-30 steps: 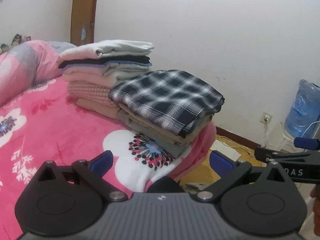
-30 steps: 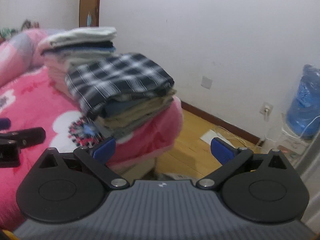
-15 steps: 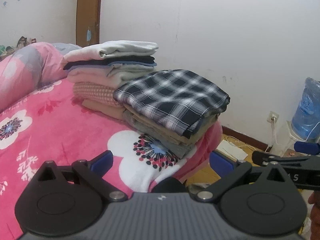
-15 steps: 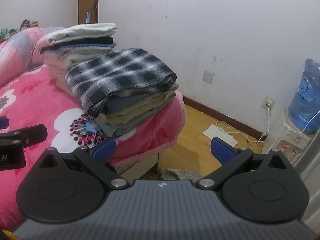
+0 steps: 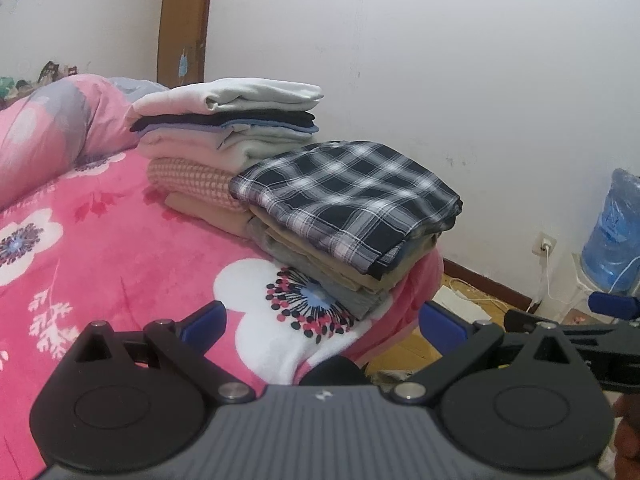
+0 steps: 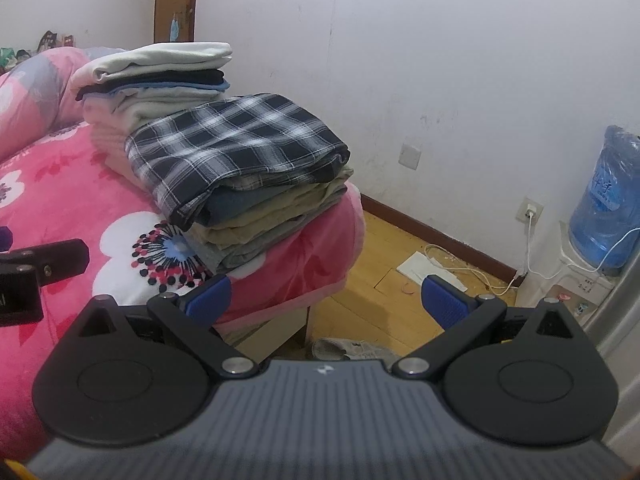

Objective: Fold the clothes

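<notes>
A folded black-and-white plaid garment (image 5: pixel 348 196) (image 6: pixel 236 144) tops a stack of folded tan and grey clothes at the corner of the pink floral bed (image 5: pixel 100 260) (image 6: pixel 60 196). Behind it stands a taller pile (image 5: pixel 224 120) (image 6: pixel 156 76) with a white piece on top. My left gripper (image 5: pixel 322 322) is open above the blanket, short of the stack, holding nothing. My right gripper (image 6: pixel 326 300) is open beyond the bed corner, over the floor, empty. Each gripper shows at the edge of the other's view.
A pink and grey duvet (image 5: pixel 48 128) lies bunched at the bed's far left. A white wall stands behind. On the wooden floor (image 6: pixel 384 256) to the right are a blue water jug (image 6: pixel 608 208), a socket with white cable, paper and a grey cloth.
Both cameras have pulled back and shifted slightly right; the folded stacks sit a little further left in the views. Both grippers stayed open and empty.
</notes>
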`<action>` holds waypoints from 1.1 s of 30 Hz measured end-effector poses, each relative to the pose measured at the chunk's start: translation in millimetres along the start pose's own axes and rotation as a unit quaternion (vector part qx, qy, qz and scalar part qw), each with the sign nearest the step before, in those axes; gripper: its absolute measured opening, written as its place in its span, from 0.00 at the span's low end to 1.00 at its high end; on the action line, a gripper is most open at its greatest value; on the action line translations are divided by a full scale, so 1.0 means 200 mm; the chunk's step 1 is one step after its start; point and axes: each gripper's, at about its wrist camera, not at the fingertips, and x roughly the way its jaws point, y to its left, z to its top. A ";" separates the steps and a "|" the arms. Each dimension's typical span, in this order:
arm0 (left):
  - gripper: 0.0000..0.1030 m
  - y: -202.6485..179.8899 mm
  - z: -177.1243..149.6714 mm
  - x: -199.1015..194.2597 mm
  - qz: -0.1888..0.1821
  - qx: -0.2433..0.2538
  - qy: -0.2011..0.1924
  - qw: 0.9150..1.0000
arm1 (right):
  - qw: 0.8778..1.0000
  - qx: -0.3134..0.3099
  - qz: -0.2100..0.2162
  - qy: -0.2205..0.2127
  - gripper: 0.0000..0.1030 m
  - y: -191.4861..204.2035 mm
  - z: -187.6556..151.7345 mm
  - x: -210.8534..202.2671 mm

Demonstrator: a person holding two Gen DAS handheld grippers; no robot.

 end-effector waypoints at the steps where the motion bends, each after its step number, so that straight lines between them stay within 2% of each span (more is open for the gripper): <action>1: 1.00 0.00 0.00 0.00 0.000 0.000 0.001 1.000 | 1.000 0.000 -0.001 0.000 0.99 0.00 0.00 0.00; 33: 1.00 -0.02 -0.02 0.02 0.000 0.009 0.011 1.000 | 1.000 0.006 0.002 0.006 0.99 0.04 -0.02 0.02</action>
